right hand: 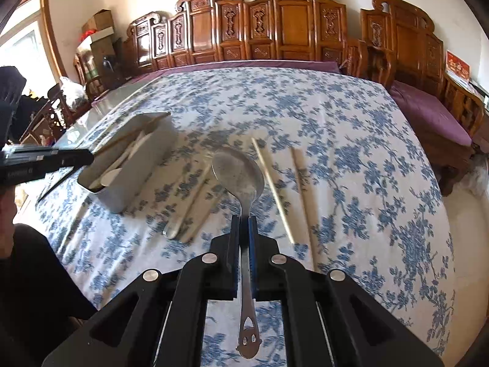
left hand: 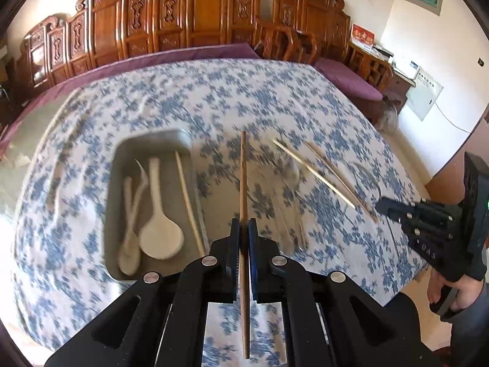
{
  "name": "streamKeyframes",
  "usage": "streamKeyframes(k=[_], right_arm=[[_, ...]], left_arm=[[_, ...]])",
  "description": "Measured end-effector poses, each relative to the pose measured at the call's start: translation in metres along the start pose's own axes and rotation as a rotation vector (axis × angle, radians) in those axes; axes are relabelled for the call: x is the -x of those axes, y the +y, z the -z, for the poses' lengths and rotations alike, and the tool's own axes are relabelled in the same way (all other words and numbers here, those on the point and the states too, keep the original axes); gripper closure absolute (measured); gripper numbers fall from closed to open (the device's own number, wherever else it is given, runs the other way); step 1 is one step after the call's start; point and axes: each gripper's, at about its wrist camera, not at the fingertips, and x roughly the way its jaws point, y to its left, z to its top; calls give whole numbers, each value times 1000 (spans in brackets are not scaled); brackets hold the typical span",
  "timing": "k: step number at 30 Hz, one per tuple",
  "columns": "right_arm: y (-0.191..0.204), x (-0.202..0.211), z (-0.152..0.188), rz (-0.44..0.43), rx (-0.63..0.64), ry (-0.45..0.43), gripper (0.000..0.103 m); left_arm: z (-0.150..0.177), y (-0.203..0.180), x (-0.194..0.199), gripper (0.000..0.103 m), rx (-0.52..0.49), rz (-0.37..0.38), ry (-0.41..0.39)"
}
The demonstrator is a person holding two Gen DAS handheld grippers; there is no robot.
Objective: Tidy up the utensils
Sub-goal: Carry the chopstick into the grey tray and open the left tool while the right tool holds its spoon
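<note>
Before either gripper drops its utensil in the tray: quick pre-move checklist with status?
1. Left gripper clamped on brown chopstick: ok.
2. Right gripper clamped on metal spoon by its handle: ok.
3. Metal tray has free space: ok, it holds white spoons and one pale chopstick, with bare floor left.
4. Spoon grip balanced: cannot tell; the bowl sticks out well past the fingers.
5. Grippers apart from each other: ok.
6. Loose pale chopsticks still on the tablecloth: not ok, more to collect.
</note>
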Motion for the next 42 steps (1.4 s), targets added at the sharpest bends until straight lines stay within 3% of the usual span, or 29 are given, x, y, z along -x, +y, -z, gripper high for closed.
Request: streamKeyframes(k=[9,19,39,42], right_arm=[[28,-19,-11,-19,39,25,96],[46,-32,-26,-26,64,31,96],[67,-47,-37,-45,67,48,96],[74,-47,-42,-52,72,43,96]], left_arm=[[-14,51,0,99,26,-77,-31],[-11,104,-46,99,124,-40,76],[-13,91,-91,98,120,-14,108],[-13,91,-86,91,108,-16,92]])
